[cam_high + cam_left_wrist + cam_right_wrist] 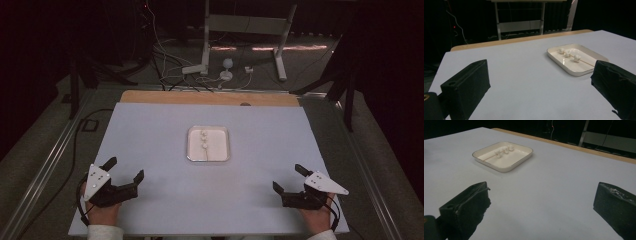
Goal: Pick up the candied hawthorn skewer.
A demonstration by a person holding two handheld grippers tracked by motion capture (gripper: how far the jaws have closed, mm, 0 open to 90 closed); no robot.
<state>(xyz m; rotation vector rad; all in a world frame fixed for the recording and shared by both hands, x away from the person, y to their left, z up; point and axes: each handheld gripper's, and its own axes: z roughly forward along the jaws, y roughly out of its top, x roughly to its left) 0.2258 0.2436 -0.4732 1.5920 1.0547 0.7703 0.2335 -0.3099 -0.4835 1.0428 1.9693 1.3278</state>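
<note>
Both grippers — left [125,170], right [289,178] — gape empty; the tray [208,159] may skid if nudged; its white bits [204,140] could scatter.

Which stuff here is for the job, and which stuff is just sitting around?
For the job:
- white tray in the middle of the table
- small white pieces on a thin stick inside it
- left gripper and right gripper, both open and holding nothing

Just sitting around:
- white metal frame on the floor behind the table
- cables on the floor
</note>
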